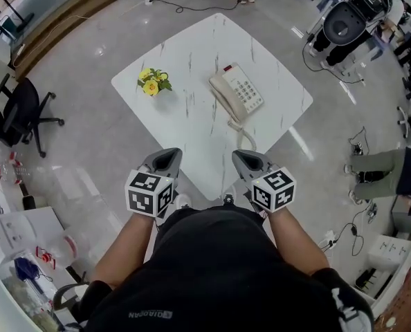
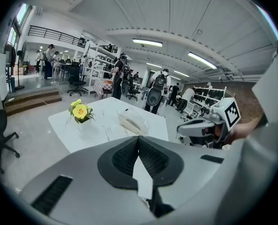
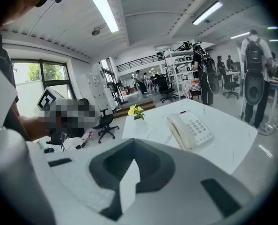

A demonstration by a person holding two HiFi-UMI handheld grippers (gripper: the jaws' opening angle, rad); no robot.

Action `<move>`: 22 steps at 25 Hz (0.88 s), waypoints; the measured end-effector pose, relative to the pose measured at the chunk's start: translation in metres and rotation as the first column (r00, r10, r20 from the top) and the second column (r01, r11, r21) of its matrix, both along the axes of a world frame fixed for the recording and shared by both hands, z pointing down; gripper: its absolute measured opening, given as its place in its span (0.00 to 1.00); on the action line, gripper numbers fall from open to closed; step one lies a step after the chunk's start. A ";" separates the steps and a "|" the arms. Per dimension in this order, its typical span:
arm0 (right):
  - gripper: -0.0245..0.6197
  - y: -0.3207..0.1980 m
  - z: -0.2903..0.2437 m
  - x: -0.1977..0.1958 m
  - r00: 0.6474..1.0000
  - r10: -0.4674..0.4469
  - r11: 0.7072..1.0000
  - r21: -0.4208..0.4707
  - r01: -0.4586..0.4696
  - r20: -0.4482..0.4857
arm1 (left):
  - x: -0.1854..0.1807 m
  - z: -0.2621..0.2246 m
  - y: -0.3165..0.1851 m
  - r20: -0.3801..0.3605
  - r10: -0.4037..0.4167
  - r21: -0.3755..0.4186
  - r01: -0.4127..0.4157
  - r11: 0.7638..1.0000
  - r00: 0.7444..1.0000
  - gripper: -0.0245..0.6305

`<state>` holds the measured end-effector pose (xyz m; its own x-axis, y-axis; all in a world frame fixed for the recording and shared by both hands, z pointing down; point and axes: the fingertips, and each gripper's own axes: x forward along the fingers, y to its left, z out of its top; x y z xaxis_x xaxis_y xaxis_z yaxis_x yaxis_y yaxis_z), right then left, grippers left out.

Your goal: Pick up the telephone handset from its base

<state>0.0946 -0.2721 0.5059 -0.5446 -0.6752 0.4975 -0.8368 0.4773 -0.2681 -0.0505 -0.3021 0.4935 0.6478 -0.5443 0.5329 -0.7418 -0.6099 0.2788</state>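
The handset (image 1: 225, 101) is cradled on its base (image 1: 250, 92), toward the table's (image 1: 185, 61) right corner, long axis parallel to the near-left edge. The left gripper (image 1: 165, 156) and right gripper (image 1: 250, 159) are seen closed and empty.

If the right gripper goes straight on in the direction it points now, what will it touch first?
Probably the right gripper would first meet the bare top of the white table, between the flowers and the telephone. The telephone lies right of that line, though depth is hard to judge.
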 end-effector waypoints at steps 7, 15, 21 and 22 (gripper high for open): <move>0.04 -0.015 -0.004 0.011 0.999 -0.043 0.999 0.017 0.042 0.008 | 0.008 0.001 0.004 0.017 -0.047 -0.006 0.047 0.999 0.999 0.04; 0.04 -0.022 -0.003 0.021 0.997 -0.081 0.996 0.027 0.080 0.009 | 0.014 0.000 0.003 0.018 -0.098 0.003 0.098 0.995 0.995 0.04; 0.04 -0.027 -0.003 0.023 0.995 -0.097 0.995 0.027 0.097 0.016 | 0.017 -0.001 0.002 0.033 -0.116 0.006 0.115 0.993 0.993 0.04; 0.04 -0.027 -0.003 0.024 0.995 -0.098 0.995 0.027 0.098 0.017 | 0.017 -0.001 0.002 0.034 -0.117 0.006 0.117 0.993 0.993 0.04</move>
<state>0.1188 -0.2993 0.5032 -0.6176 -0.6307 0.4699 -0.7807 0.5638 -0.2694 -0.0331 -0.3000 0.4922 0.5610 -0.6174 0.5515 -0.8171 -0.5198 0.2493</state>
